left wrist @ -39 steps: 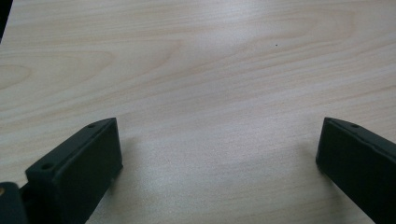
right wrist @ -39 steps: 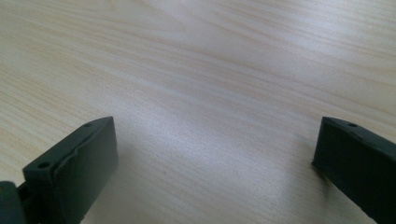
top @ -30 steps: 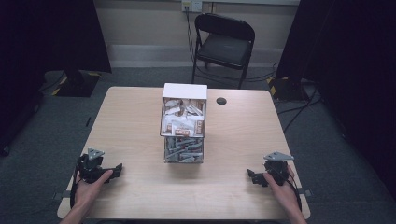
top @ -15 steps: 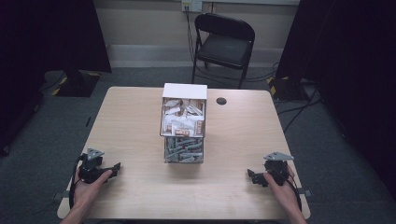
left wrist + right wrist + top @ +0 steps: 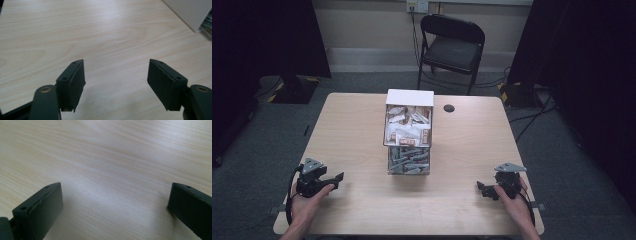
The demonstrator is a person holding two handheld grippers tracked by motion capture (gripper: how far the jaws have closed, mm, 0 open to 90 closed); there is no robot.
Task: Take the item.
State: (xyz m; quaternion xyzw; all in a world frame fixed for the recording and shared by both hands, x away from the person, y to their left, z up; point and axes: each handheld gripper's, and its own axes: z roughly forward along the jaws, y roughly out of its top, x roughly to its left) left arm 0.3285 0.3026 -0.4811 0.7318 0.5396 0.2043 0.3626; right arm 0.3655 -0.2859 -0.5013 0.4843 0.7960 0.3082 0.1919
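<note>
Fingers of the left gripper (image 5: pixel 337 177) and the right gripper (image 5: pixel 480 188) were spread and empty, so each needed a level, centred reach toward the box (image 5: pixel 409 131) on the table (image 5: pixel 357 125).

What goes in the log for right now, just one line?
left gripper: open, holds nothing | right gripper: open, holds nothing | box of packets: mid table, untouched

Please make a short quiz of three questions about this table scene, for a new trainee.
1. True or false: the left gripper is shut on a packet.
2. Where does the clear box of packets stand? A) middle of the table B) right edge C) on the chair
3. Fill in: behind the table stands a black folding ____.

Key:
1. False; its jaws are open and hold nothing.
2. A
3. chair
</note>
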